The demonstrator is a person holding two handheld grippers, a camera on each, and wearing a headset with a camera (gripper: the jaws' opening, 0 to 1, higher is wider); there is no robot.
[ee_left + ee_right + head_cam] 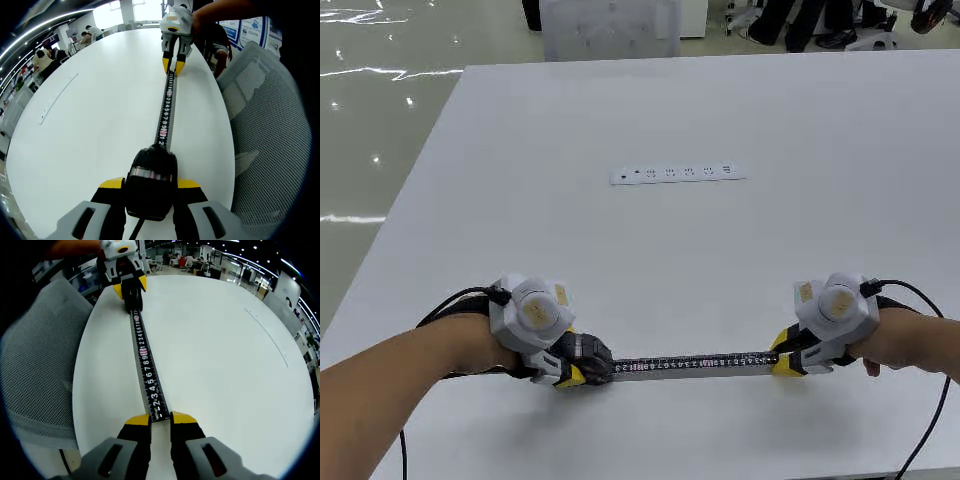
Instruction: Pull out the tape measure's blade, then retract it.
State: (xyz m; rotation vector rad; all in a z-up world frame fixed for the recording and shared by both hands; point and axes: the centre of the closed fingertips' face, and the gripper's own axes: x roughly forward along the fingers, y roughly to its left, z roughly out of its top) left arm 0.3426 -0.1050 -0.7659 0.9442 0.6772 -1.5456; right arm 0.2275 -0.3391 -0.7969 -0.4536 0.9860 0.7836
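- The left tongs (pixel 570 372) are clamped around the black tape measure (pixel 588 358), low on the white table (pixel 720 260) near its front edge.
- Its blade (pixel 695 363) lies pulled out flat along the table, reaching rightward.
- The right tongs (pixel 786 362) pinch the blade's tip.
- A power strip (pixel 677 173) lies well beyond.

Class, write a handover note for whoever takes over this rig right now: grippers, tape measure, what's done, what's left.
Left gripper: shut on the tape measure case, near the front edge of the table.
Right gripper: shut on the end of the blade.
Done: blade pulled out, stretched straight between the two grippers, numbers up.
Left: retract the blade into the case.
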